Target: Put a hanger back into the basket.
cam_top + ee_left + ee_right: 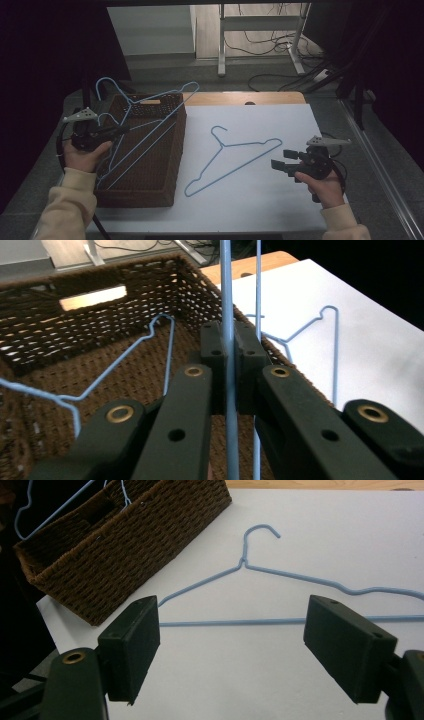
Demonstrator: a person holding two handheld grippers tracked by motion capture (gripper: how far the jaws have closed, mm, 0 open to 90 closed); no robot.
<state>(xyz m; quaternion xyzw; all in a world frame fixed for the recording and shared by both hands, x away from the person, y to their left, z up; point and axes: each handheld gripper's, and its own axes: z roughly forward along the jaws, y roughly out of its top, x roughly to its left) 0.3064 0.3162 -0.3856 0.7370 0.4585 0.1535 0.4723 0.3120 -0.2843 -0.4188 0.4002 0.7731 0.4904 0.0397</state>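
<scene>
My left gripper (124, 129) is shut on the wire of a blue hanger (161, 93), which tilts above the brown wicker basket (145, 195). The left gripper view has the jaws (229, 342) pinched on that wire (226, 290), and a second blue hanger (169, 355) lies inside the basket (45, 335). A third blue hanger (230, 157) lies flat on the white table top, hook pointing away. My right gripper (278, 157) hovers just right of it, open and holding nothing. In the right gripper view the flat hanger (280, 575) lies beyond the open jaws (230, 645).
The basket (125, 540) stands on the left part of the white table top (270, 120). Beyond the wooden far edge (240, 98) are a metal frame and floor cables (260, 45). Dark curtains close in both sides.
</scene>
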